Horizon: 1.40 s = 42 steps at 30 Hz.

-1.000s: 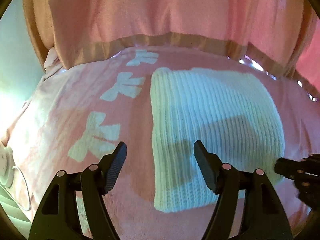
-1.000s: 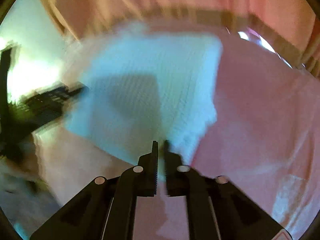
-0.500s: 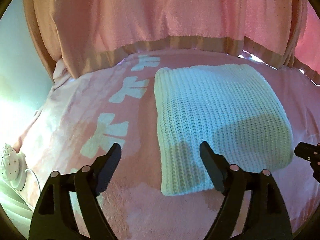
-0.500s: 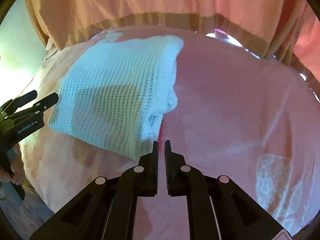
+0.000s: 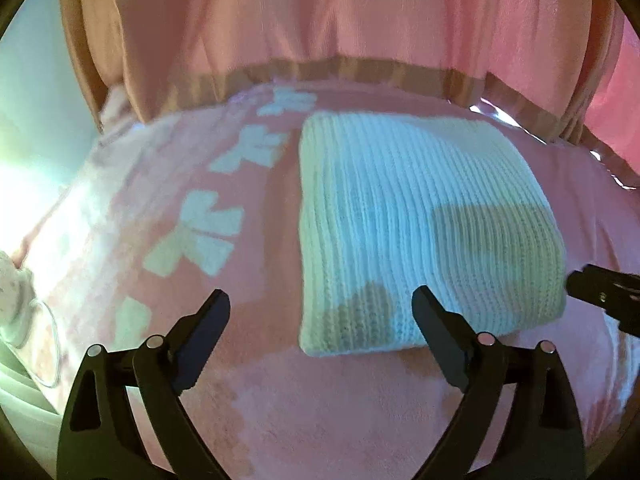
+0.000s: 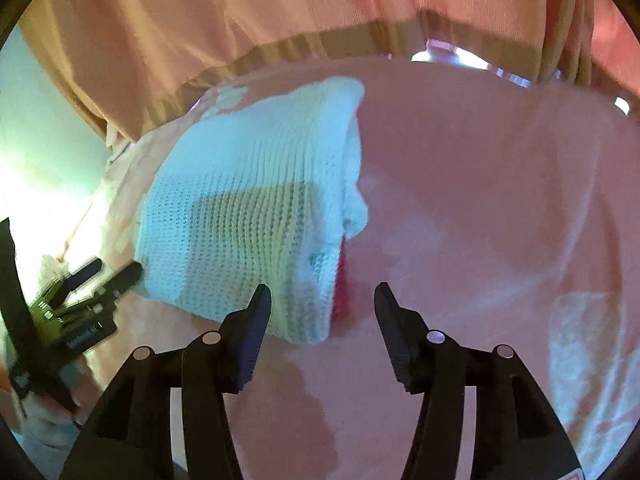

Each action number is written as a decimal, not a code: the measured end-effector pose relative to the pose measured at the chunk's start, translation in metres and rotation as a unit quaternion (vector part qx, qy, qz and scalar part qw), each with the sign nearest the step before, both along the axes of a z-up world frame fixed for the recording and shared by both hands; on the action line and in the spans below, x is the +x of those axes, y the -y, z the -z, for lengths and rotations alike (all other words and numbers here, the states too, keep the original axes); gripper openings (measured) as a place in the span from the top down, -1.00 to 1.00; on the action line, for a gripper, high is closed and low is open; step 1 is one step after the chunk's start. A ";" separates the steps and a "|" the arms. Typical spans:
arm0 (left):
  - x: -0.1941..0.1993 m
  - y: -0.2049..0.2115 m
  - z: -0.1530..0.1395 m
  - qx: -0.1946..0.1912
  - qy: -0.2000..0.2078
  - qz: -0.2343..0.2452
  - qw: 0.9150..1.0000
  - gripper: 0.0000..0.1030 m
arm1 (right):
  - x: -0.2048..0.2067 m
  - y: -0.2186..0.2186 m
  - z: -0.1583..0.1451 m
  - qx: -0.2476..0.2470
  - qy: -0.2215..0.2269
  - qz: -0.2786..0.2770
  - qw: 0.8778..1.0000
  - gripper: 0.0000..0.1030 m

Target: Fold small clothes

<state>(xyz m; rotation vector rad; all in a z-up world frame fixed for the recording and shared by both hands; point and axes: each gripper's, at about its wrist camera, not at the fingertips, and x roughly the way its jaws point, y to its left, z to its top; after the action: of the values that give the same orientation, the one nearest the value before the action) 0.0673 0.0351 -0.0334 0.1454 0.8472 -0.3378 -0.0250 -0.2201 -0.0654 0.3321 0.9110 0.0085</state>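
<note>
A white knit garment [image 5: 416, 224] lies folded into a thick rectangle on a pink blanket [image 5: 320, 408]. My left gripper [image 5: 320, 312] is open and empty, just in front of the garment's near left corner. The garment also shows in the right wrist view [image 6: 256, 208], with loose layers and a bit of red at its right edge. My right gripper [image 6: 322, 304] is open and empty, at the garment's near right corner. The right gripper's tip shows at the far right of the left wrist view [image 5: 600, 288]; the left gripper shows at the left of the right wrist view [image 6: 96, 284].
The pink blanket has white bow patterns [image 5: 196, 236] to the left of the garment. A pink curtain with a tan hem [image 5: 340, 32] hangs behind. A small white object with a cord [image 5: 16, 304] sits at the far left edge.
My right gripper has opened; it was shut half a second ago. It moved closer to the garment's near right corner. My left gripper stayed open and shifted only a little.
</note>
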 end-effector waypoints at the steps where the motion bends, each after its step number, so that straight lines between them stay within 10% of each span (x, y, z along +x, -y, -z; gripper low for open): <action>1: 0.003 -0.002 0.006 -0.010 -0.021 0.005 1.000 -0.75 | 0.004 -0.002 0.004 0.011 -0.006 -0.009 1.000 -0.05; 3: 0.011 -0.004 0.019 -0.031 -0.064 0.015 0.997 -0.51 | 0.017 -0.008 0.014 0.014 -0.022 -0.017 1.000 0.02; 4: 0.014 -0.005 0.025 -0.036 -0.082 0.020 0.996 -0.28 | 0.023 -0.011 0.018 0.011 -0.028 -0.022 0.999 0.72; 5: 0.017 -0.005 0.030 -0.043 -0.102 0.025 0.994 0.07 | 0.029 -0.015 0.019 0.007 -0.033 -0.031 0.999 0.80; 8: 0.018 -0.012 0.022 -0.074 -0.104 0.016 0.992 0.21 | 0.014 -0.027 -0.030 -0.018 0.056 -0.040 0.997 0.83; 11: 0.013 -0.017 0.010 -0.077 -0.077 0.016 0.994 0.13 | 0.001 -0.029 -0.054 -0.066 0.102 -0.034 0.992 0.83; 14: 0.015 -0.013 0.024 -0.047 -0.090 0.009 0.995 0.08 | 0.038 -0.005 0.031 -0.055 -0.066 -0.003 0.996 0.80; 21: 0.006 -0.012 0.011 -0.041 -0.052 0.009 0.998 -0.23 | 0.002 -0.017 -0.020 -0.067 0.035 -0.011 0.997 0.65; 24: 0.006 -0.002 0.017 -0.008 -0.046 0.012 0.999 -0.24 | 0.029 -0.020 0.029 -0.089 -0.064 -0.014 0.994 0.61; 31: 0.004 0.000 0.015 0.005 -0.035 0.009 0.999 -0.24 | -0.002 -0.033 -0.018 -0.085 0.025 -0.008 0.996 0.61; 37: -0.001 0.007 0.010 0.023 -0.017 0.013 0.999 -0.27 | -0.002 -0.033 0.001 -0.100 -0.005 -0.001 0.995 0.57; 42: -0.019 0.004 -0.009 0.024 0.043 0.010 0.999 -0.79 | -0.029 -0.037 -0.017 -0.146 0.055 0.037 0.987 -0.28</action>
<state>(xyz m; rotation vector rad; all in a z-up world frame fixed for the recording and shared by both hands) 0.0486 0.0312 -0.0240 0.2118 0.7694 -0.3285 -0.0539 -0.1832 -0.0480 0.0904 0.7774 -0.1731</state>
